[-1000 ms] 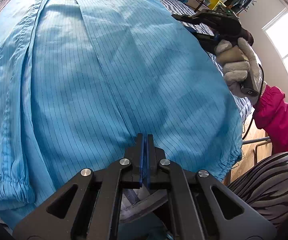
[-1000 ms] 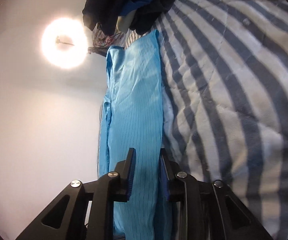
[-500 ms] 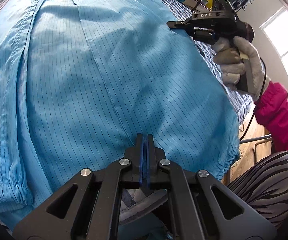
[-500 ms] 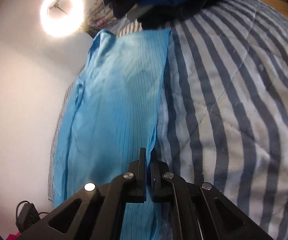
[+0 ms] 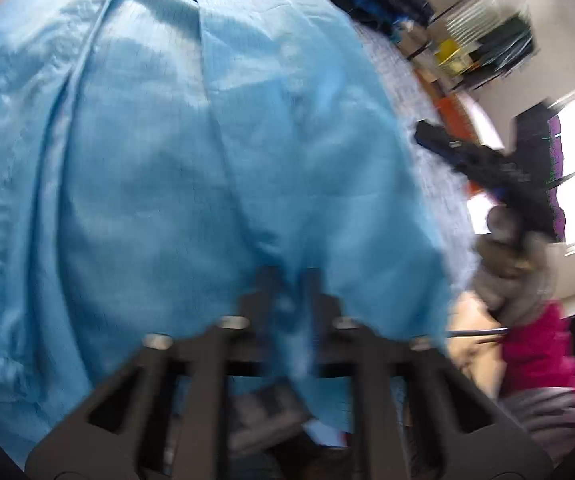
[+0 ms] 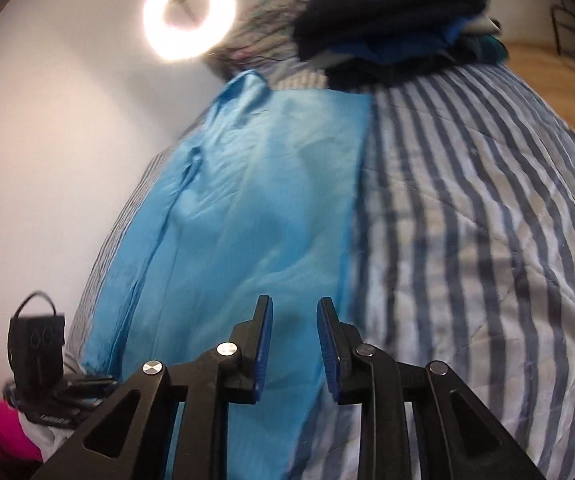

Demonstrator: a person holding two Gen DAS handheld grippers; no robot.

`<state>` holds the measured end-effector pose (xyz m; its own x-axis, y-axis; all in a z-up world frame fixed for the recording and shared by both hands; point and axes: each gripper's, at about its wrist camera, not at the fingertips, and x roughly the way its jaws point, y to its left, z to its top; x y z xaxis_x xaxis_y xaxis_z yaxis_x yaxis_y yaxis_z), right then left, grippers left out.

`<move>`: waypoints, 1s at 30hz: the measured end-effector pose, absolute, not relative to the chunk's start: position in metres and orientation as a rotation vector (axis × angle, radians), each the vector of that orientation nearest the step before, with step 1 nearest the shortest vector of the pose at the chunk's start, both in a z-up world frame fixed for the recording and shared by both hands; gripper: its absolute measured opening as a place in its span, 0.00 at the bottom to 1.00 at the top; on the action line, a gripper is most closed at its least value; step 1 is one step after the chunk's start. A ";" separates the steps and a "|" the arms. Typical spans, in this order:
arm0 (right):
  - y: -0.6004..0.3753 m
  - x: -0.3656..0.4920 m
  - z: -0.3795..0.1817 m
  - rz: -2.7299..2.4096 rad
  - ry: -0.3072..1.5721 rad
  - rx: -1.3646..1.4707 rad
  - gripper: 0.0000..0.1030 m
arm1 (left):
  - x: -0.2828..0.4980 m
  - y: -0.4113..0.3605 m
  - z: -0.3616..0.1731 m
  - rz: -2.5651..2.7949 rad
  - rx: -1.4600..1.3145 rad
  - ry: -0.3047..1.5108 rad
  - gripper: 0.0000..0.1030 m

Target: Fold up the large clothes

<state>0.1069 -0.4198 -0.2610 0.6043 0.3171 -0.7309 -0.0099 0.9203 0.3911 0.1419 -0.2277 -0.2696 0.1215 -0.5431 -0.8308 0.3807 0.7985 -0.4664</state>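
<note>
A large light-blue pinstriped garment lies spread on a striped bed; it also shows in the right wrist view. My left gripper is open over the garment's near hem, with cloth lying between the fingers; the view is blurred. My right gripper is open and empty, above the garment's right edge where it meets the quilt. The right gripper also shows in the left wrist view, held in a gloved hand beside the bed.
A blue-and-white striped quilt covers the bed. A pile of dark clothes sits at the far end. A ring light glows on the wall. The left gripper's body shows low on the left. A clothes rack stands by the window.
Both grippers have opened; half a second ago both were shut on the garment's hem. The garment has dropped flat and both views have swung upward, blurred.
</note>
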 end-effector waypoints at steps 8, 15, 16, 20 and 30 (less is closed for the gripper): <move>-0.406 0.109 -0.275 0.144 1.043 0.196 0.15 | 0.120 -0.239 -0.257 -0.662 0.018 1.194 0.05; -0.412 0.118 -0.224 0.161 0.860 0.196 0.23 | 0.106 -0.240 -0.218 -0.720 -0.010 1.053 0.05; -0.413 0.125 -0.220 0.156 0.842 0.201 0.23 | 0.104 -0.243 -0.217 -0.738 -0.003 1.051 0.05; -0.406 0.170 -0.214 0.164 0.822 0.187 0.20 | 0.107 -0.266 -0.228 -0.772 0.022 1.082 0.05; -0.357 0.260 -0.280 0.200 0.951 0.096 0.17 | 0.120 -0.264 -0.253 -0.783 0.003 1.142 0.05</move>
<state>0.2595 -0.3571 -0.2799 0.5638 0.2121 -0.7982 -0.1274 0.9772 0.1696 0.1195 -0.2637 -0.2530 0.1847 -0.5542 -0.8116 0.5573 0.7393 -0.3780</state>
